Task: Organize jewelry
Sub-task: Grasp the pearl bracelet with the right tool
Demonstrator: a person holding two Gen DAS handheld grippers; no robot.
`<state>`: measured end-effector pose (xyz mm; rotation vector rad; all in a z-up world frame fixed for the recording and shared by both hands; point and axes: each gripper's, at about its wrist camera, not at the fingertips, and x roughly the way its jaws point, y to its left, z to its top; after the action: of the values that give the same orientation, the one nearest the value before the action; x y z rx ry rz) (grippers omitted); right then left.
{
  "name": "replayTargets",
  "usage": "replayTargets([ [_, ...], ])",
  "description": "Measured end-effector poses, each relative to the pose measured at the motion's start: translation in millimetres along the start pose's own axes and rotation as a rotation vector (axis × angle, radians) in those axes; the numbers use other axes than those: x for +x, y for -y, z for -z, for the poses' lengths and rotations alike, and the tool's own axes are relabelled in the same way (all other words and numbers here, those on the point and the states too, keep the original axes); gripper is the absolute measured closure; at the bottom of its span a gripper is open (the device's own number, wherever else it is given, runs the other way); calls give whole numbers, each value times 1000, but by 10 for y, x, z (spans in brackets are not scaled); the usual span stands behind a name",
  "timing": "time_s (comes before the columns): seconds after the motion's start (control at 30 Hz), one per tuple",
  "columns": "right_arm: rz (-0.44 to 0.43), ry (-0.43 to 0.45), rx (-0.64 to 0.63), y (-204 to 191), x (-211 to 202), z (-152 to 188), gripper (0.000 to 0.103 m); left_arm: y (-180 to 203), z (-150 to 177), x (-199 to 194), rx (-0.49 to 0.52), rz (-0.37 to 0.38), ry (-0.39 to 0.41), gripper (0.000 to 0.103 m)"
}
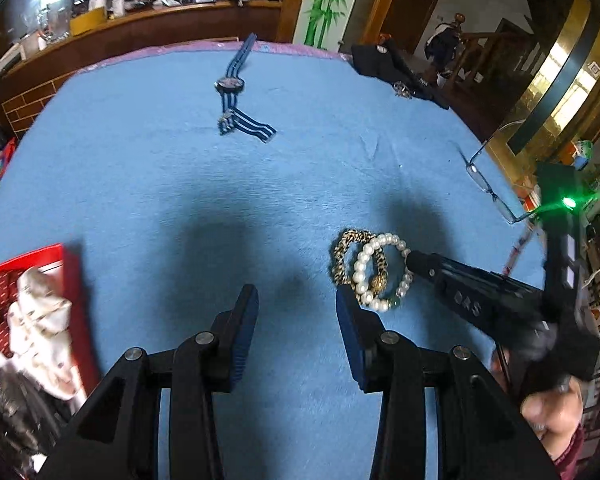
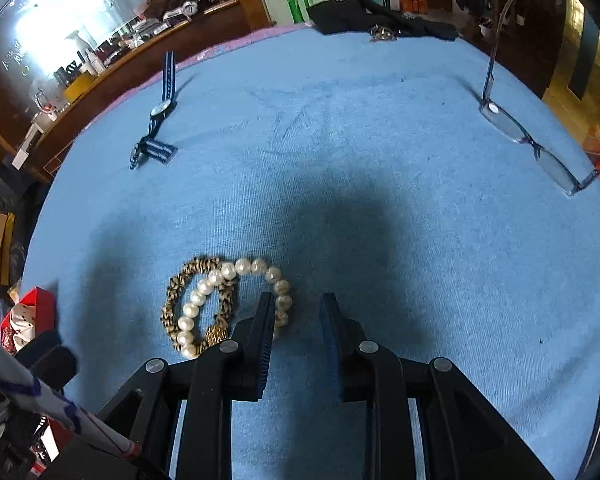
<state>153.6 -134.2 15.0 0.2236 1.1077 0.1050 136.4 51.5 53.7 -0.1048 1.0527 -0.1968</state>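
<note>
A white pearl bracelet (image 1: 365, 263) (image 2: 229, 270) lies overlapping a gold-and-black patterned bracelet (image 1: 341, 258) (image 2: 175, 289) on the blue cloth (image 2: 380, 168). My right gripper (image 2: 296, 304) (image 1: 414, 259) stands over the pearl bracelet's right side, jaws narrowly apart. A few pearls sit by the inner face of its left finger (image 2: 265, 320), and the other pad is clear of them. My left gripper (image 1: 296, 300) is open over bare cloth just left of the bracelets. A blue striped watch (image 1: 230, 85) (image 2: 161, 110) lies farther back.
Eyeglasses (image 1: 486, 184) (image 2: 540, 152) rest near the right edge. A black cloth (image 1: 380, 60) (image 2: 340, 10) with a small silver piece (image 1: 402, 89) (image 2: 382, 34) lies at the far edge. A red box (image 1: 73, 280) (image 2: 40, 298) holding fabric stands at the left.
</note>
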Motion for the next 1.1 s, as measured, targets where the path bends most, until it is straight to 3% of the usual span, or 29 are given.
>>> replayTargets([
  [0.03,-6,6,-12,6,0,3,84,26,-29,55,4,-5,-9,64],
  [0.07,-7,10,-18,23,-8,3,97,55,-58,113,9,-7,-18,64],
  [0.1,19,5,-15,49,-7,3,102,71,-84,155,9,-9,-24,64],
  [0.3,-4,55,71,374,-167,-48,102,199,-170,363,9,-9,-49,64],
  [0.37,-85,62,82,376,-211,-48,101,232,-199,423,11,-16,-55,64],
  [0.47,-129,38,54,303,-192,-18,76,249,-230,525,8,-23,-72,65],
  [0.57,-115,45,37,223,-211,-19,76,263,-236,629,11,-25,-92,65],
  [0.63,-127,44,50,248,-216,-20,76,258,-245,695,10,-38,-97,71],
  [0.73,-121,38,41,234,-187,-19,76,261,-252,698,20,-60,-80,98],
  [0.77,-121,36,36,218,-166,-29,75,241,-242,686,9,-47,-80,101],
  [0.87,-117,32,11,166,-135,-15,75,208,-166,625,27,-103,-64,101],
  [1.1,-71,32,-100,-95,25,14,75,144,-23,521,35,-89,-57,101],
])
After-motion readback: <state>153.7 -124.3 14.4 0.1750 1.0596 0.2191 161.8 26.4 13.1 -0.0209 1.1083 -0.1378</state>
